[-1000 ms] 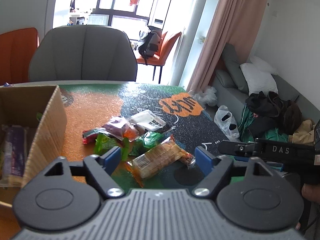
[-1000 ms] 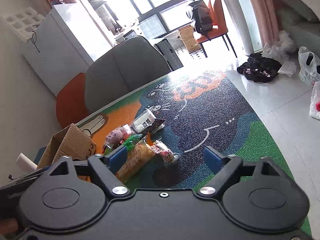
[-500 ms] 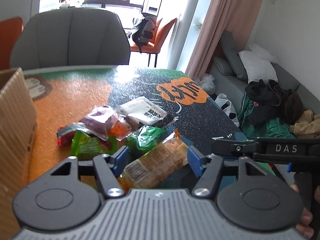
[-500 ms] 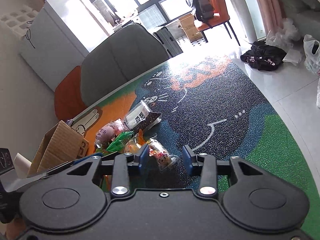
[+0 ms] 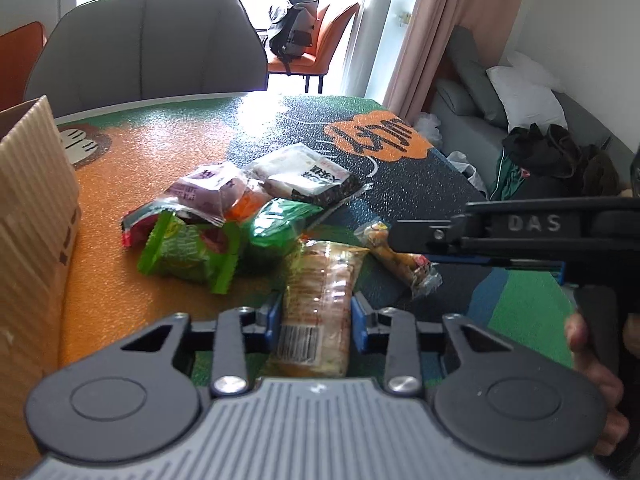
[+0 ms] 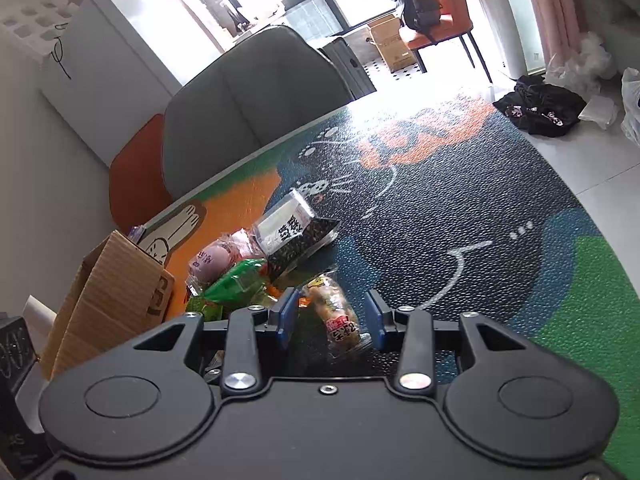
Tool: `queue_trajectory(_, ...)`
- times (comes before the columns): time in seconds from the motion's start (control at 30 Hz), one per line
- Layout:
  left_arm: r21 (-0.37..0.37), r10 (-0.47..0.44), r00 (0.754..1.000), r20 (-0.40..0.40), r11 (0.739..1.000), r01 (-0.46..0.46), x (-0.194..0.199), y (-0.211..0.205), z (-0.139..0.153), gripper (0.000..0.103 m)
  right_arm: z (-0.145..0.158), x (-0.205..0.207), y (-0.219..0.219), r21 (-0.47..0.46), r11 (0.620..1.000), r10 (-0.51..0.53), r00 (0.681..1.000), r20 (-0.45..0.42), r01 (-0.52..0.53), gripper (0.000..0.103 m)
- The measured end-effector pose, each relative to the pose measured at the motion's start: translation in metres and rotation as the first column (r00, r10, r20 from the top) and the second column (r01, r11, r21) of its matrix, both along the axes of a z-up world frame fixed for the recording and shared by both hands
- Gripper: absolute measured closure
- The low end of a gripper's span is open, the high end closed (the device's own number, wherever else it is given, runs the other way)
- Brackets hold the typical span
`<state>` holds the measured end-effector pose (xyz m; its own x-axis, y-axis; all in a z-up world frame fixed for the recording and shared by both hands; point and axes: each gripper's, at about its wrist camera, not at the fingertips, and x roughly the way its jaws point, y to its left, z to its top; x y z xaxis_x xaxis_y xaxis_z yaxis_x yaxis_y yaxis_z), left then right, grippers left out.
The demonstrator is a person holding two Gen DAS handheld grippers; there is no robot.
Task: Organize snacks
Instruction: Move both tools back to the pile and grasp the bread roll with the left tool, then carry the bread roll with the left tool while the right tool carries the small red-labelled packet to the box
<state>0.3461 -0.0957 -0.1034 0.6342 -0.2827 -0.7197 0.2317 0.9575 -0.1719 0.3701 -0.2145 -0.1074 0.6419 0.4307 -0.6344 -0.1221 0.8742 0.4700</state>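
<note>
Left tool (image 5: 314,322), held low and level over the bench (image 5: 400,188), clamps the cracker pack (image 5: 320,300) by its barcode end, a blue pad pressed on each side; right tool (image 6: 331,318) angles downward with its jaws part-way apart around a sausage snack (image 6: 334,312), gaps visible on both sides, so it grips nothing. The snacks number seven in the left view: cracker pack, sausage snack (image 5: 400,260), two green packs (image 5: 188,252) (image 5: 280,224), a purple pack (image 5: 208,196), an orange one beneath it, and a white-and-black pack (image 5: 308,174); one cardboard box (image 5: 32,220) stands at the left edge of the bench. Only the left view shows the right tool from the side, with fingers (image 5: 596,364) on its handle; only the right view shows the white cabinet (image 6: 120,40) behind the grey chair (image 6: 256,92).
</note>
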Motion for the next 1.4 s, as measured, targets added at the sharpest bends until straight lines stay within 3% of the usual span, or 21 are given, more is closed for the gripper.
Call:
queue_trajectory(0.37, -0.045, 0.043, 0.999, 0.022, 0.998, -0.042, -0.027, 0.023, 0.017, 0.069, -0.004, 0.008, 0.028, -0.105, 0.994, 0.03, 1.0, 0.004, -0.029, 0.063)
queue_trajectory(0.43, -0.053, 0.053, 0.998, 0.024, 0.997, -0.051, -0.029, 0.026, 0.019, 0.069, -0.003, 0.006, 0.029, -0.123, 0.992, 0.027, 1.0, -0.001, -0.026, 0.066)
queue_trajectory(0.5, -0.065, 0.06, 0.998, 0.028, 0.996, -0.058, -0.032, 0.028, 0.022, 0.069, -0.002, 0.003, 0.028, -0.138, 0.99, 0.025, 1.0, -0.016, -0.027, 0.082)
queue_trajectory(0.57, -0.073, 0.061, 0.998, 0.033, 0.996, -0.059, -0.033, 0.029, 0.024, 0.069, -0.003, -0.002, 0.026, -0.128, 0.991, 0.03, 0.999, -0.023, -0.033, 0.087)
queue_trajectory(1.03, -0.116, 0.07, 0.991, 0.118, 0.992, -0.056, -0.061, 0.037, 0.063, 0.069, 0.041, -0.039, 0.024, -0.07, 0.997, 0.032, 0.996, 0.078, -0.027, 0.087)
queue_trajectory(1.4, -0.112, 0.139, 0.977, 0.163, 0.986, -0.122, -0.075, 0.074, 0.095, 0.069, 0.073, -0.049, 0.055, -0.043, 0.997, 0.076, 0.988, 0.134, -0.071, 0.087)
